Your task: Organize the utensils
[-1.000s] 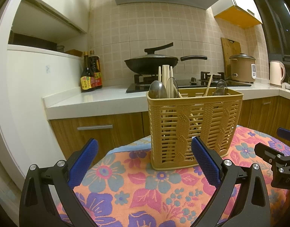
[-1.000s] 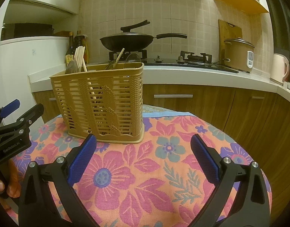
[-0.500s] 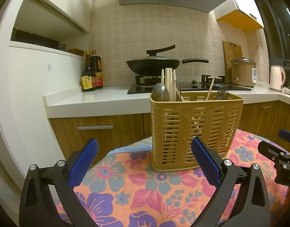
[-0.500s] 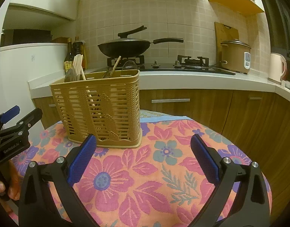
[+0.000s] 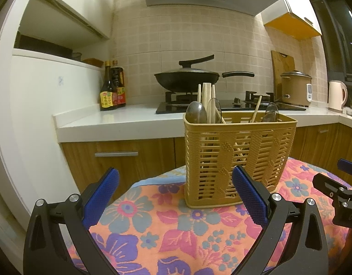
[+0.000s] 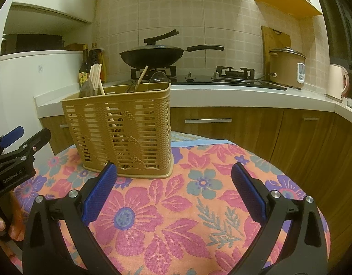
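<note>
My left gripper (image 5: 174, 192) hovers wide open over the floral tablecloth (image 5: 166, 224) with nothing between its blue pads. Just ahead at 1 o'clock stands the tan slatted utensil basket (image 5: 239, 158), upright, holding spoons (image 5: 196, 112) and chopsticks (image 5: 207, 102) that stick above its rim. My right gripper (image 6: 173, 189) is likewise spread wide and empty, with the basket at its 11 o'clock and a black wok (image 6: 152, 56) on the stove behind
</note>
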